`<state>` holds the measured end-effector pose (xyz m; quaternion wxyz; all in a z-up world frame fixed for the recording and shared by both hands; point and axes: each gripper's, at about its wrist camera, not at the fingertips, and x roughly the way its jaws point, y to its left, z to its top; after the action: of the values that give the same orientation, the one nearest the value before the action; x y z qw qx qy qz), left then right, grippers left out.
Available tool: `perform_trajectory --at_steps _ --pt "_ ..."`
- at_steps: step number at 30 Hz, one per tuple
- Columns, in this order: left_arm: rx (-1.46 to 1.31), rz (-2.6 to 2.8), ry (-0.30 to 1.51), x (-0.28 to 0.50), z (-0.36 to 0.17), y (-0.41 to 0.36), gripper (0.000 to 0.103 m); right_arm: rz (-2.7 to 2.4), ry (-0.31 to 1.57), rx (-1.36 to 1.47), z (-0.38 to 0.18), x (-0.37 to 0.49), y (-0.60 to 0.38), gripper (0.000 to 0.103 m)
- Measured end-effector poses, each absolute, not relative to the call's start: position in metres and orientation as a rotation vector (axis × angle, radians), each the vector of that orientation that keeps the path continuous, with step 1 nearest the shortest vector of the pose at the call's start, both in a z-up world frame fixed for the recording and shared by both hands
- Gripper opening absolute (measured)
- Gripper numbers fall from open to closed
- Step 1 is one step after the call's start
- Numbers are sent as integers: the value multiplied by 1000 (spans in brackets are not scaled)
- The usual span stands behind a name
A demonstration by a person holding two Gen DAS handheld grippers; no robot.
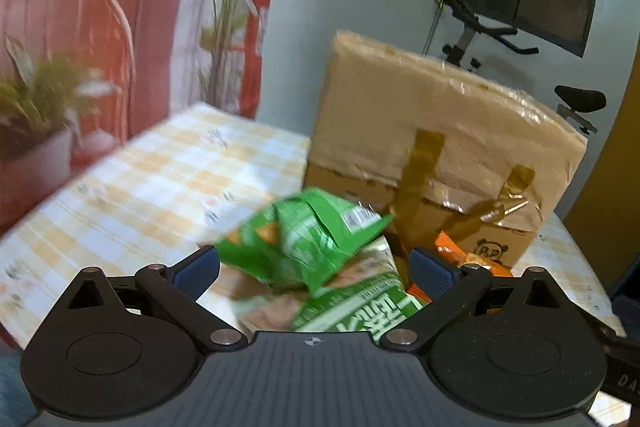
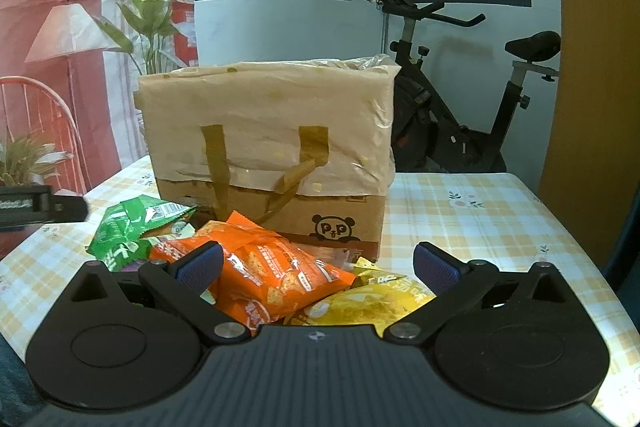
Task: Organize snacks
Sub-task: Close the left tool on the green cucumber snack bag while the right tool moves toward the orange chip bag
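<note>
A pile of snack packets lies on the checked tablecloth in front of a cardboard box (image 2: 268, 155) lined with a plastic bag. In the left wrist view my left gripper (image 1: 316, 267) is open over the green packets (image 1: 304, 247), with the box (image 1: 432, 147) just behind. An orange packet (image 1: 452, 251) shows by its right finger. In the right wrist view my right gripper (image 2: 318, 267) is open over an orange packet (image 2: 276, 275) and a yellow packet (image 2: 368, 303). Green packets (image 2: 132, 227) lie to the left. The left gripper's edge (image 2: 40, 207) shows at the far left.
The table (image 2: 460, 227) carries a yellow checked cloth. An exercise bike (image 2: 460, 107) stands behind the table at the right. A potted plant (image 1: 40, 115) and a red chair (image 2: 36, 115) are at the left. A wooden panel (image 2: 592, 67) is at the far right.
</note>
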<state>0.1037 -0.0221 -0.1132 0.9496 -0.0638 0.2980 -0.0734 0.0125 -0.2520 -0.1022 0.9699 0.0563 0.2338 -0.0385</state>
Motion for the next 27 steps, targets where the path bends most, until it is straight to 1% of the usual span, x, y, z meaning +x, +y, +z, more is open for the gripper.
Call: perform_trajectory --at_steps 4,7,12,16,22,25,27 --pt "-158 -160 674 116 -130 -24 101 -85 482 119 -107 15 -257 103" --pt "-190 -194 683 115 -136 -22 102 -89 486 131 -110 17 -261 103" --pt "-141 -243 697 109 -146 -26 103 -86 498 146 -116 21 -263 103" --pt "-127 -277 776 109 -158 -29 103 -81 500 149 -119 20 -262 103" --pt "-139 -296 784 110 -162 -26 102 -79 502 155 -121 20 -261 103" --pt "-126 -320 766 105 -160 -26 93 -77 501 156 -121 20 -260 103" --pt "-95 -338 742 100 -156 -29 84 -74 500 158 -122 20 -259 103"
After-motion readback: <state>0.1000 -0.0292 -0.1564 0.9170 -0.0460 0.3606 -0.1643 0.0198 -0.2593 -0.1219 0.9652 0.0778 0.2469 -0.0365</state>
